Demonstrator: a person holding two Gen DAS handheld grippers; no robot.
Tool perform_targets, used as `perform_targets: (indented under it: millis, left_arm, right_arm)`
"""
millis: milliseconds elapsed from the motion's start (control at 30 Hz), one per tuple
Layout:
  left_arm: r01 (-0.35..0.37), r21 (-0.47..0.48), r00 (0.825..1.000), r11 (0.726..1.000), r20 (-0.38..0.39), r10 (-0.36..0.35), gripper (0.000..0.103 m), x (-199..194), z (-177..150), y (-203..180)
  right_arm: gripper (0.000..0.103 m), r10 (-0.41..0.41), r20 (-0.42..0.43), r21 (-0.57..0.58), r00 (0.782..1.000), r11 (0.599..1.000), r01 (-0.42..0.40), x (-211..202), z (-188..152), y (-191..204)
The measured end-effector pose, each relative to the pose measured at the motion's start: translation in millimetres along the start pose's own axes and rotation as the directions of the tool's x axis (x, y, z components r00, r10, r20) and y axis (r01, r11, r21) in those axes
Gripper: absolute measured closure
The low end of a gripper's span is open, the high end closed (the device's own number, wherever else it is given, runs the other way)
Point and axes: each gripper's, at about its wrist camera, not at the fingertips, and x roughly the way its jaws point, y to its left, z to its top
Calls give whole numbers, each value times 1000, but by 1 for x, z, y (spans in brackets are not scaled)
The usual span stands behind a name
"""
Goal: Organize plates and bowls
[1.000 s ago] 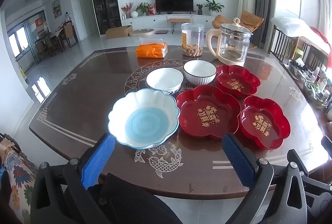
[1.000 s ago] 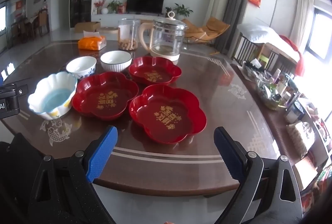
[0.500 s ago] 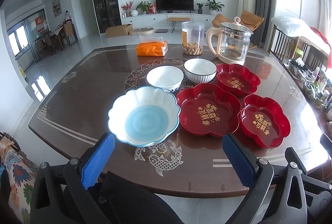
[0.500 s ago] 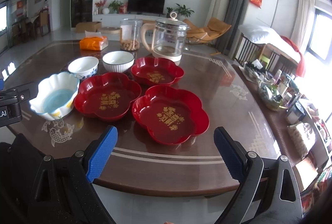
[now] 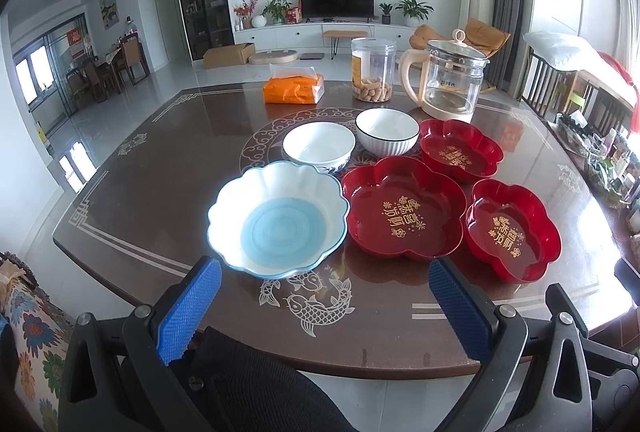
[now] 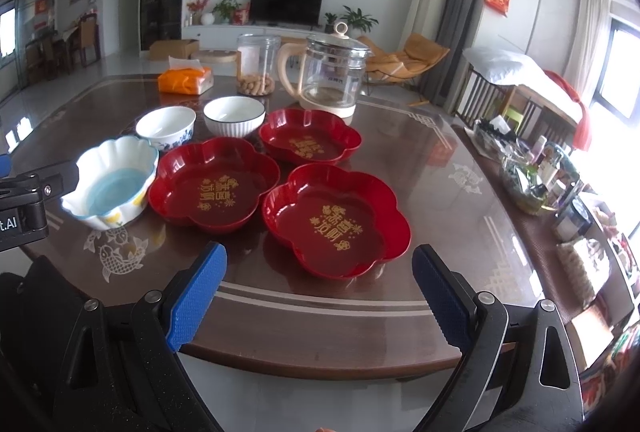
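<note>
So far nothing is stacked: three red flower-shaped plastic plates [image 6: 336, 224] and three bowls [image 5: 278, 218] sit separately mid-frame; my left gripper [image 5: 320, 312] and right gripper [image 6: 320, 292] hover spread, empty.

Three red lobed plates [image 6: 336, 228], gold characters inside. Scalloped bowl [image 5: 276, 218] white, blue centre and rim. Dark brown surface [image 5: 160, 167], pale fish inlay. Tool pads [image 5: 188, 316] blue, textured.

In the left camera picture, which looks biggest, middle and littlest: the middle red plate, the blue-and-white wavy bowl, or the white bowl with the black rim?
1. Middle red plate and wavy bowl: about alike, and nearest the camera, so I won't rank them.
2. Black-rimmed white bowl: smallest, though farther away.
</note>
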Motion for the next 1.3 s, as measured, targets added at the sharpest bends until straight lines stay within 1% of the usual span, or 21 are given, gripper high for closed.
perform_targets:
  millis: [700, 1300]
  left_arm:
    - [7, 26, 1000, 1000, -21, -6, 0, 1, -7, -8]
    - [-4, 64, 1000, 998, -30, 6, 0, 1, -13, -17]
  right_arm:
    - [8, 4, -19, 28, 1000, 1000, -4, 3, -8, -6]
    - [8, 23, -37, 65, 999, 998, -20, 6, -12, -13]
